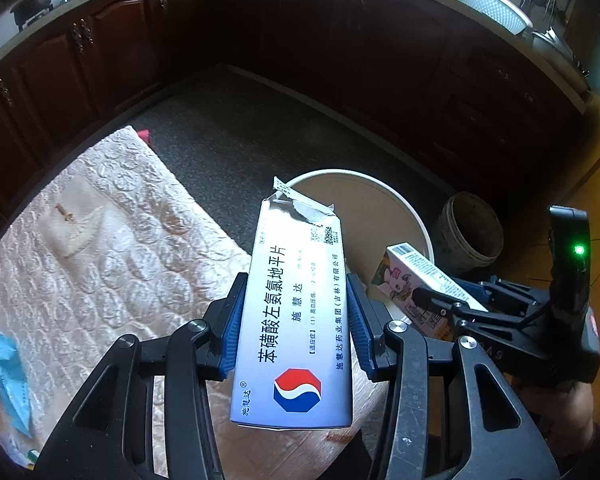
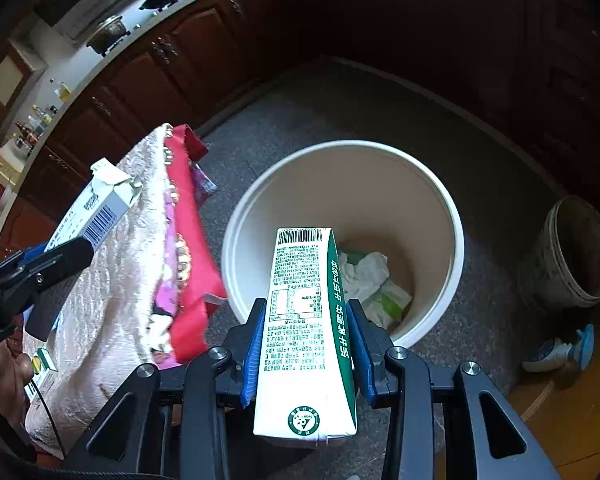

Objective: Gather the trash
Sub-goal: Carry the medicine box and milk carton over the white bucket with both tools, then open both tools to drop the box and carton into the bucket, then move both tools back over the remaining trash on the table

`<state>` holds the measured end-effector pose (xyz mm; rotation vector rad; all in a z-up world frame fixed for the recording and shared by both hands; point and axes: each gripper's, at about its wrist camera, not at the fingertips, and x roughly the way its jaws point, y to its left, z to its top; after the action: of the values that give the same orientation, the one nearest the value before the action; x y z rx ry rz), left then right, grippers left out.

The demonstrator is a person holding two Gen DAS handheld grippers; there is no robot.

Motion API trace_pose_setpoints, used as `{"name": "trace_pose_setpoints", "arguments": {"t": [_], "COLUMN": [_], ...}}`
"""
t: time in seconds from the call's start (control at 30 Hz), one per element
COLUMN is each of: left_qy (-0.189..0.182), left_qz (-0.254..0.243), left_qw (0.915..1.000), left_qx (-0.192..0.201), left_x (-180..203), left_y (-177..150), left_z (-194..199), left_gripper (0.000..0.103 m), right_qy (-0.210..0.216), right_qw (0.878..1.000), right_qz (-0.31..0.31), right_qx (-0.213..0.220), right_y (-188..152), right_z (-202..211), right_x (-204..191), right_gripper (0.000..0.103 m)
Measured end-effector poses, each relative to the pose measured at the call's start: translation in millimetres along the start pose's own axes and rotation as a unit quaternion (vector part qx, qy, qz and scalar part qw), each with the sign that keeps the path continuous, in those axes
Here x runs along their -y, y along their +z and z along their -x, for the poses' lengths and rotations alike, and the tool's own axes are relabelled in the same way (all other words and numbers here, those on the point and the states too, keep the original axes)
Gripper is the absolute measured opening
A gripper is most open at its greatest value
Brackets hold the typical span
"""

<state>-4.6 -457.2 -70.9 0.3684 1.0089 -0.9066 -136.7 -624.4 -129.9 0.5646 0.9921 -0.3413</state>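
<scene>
White bin on grey floor, paper scraps inside. Left gripper closed on torn pill box above cloth-covered table. Right gripper clamped on carton over bin's near rim.
</scene>
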Motion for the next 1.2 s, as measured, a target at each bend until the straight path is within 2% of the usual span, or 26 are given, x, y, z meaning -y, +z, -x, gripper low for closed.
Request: {"name": "trace_pose_setpoints", "arguments": {"t": [0.23, 0.47, 0.5, 0.57, 0.6, 0.63, 0.7, 0.87, 0.93, 1.0, 1.2], "left_qy": [-0.002, -0.023, -0.026, -0.036, -0.038, -0.04, -0.046, -0.041, -0.039, -0.033, -0.012], "left_qz": [-0.002, 0.021, 0.025, 0.032, 0.033, 0.034, 0.034, 0.033, 0.037, 0.039, 0.051], "left_qw": [0.9999, 0.9993, 0.9991, 0.9986, 0.9985, 0.9984, 0.9983, 0.9985, 0.9984, 0.9986, 0.9986], "left_qx": [-0.011, -0.022, -0.022, -0.021, -0.021, -0.019, -0.017, -0.017, -0.015, -0.01, 0.007], "left_x": [6.9, 3.6, 2.7, 0.6, 0.2, -0.4, -1.8, -1.8, -4.5, -4.2, -11.3], "left_y": [3.5, 9.6, 10.2, 10.8, 10.8, 10.6, 10.0, 7.5, 5.3, 0.6, -7.3], "left_z": [-18.7, -33.9, -35.3, -36.7, -36.9, -37.0, -35.8, -31.5, -28.3, -22.0, -5.9], "left_gripper": [0.044, 0.044, 0.045, 0.047, 0.051, 0.059, 0.061, 0.062, 0.062, 0.062, 0.062], "right_qy": [-0.005, -0.016, -0.018, -0.021, -0.02, -0.018, -0.022, -0.019, -0.021, -0.024, -0.033], "right_qw": [1.0, 0.999, 0.999, 0.999, 0.999, 0.999, 0.999, 0.999, 0.999, 0.999, 0.999], "right_qz": [-0.01, -0.031, -0.033, -0.04, -0.043, -0.046, -0.048, -0.051, -0.05, -0.046, -0.023], "right_qx": [-0.003, 0.002, 0.003, 0.005, 0.007, 0.007, 0.004, 0.001, 0.002, 0.004, 0.015], "right_y": [0.9, 8.3, 9.0, 8.8, 8.8, 8.2, 6.4, 1.8, 0.9, 0.5, -0.2], "right_z": [-8.2, -12.9, -13.5, -13.6, -13.5, -13.5, -14.0, -12.2, -10.8, -9.1, -1.6], "right_x": [7.5, 12.2, 13.1, 14.8, 15.4, 16.8, 17.7, 20.4, 20.2, 16.8, -0.7], "right_gripper": [0.037, 0.037, 0.038, 0.053, 0.055, 0.055, 0.055, 0.056, 0.059, 0.063, 0.064]}}
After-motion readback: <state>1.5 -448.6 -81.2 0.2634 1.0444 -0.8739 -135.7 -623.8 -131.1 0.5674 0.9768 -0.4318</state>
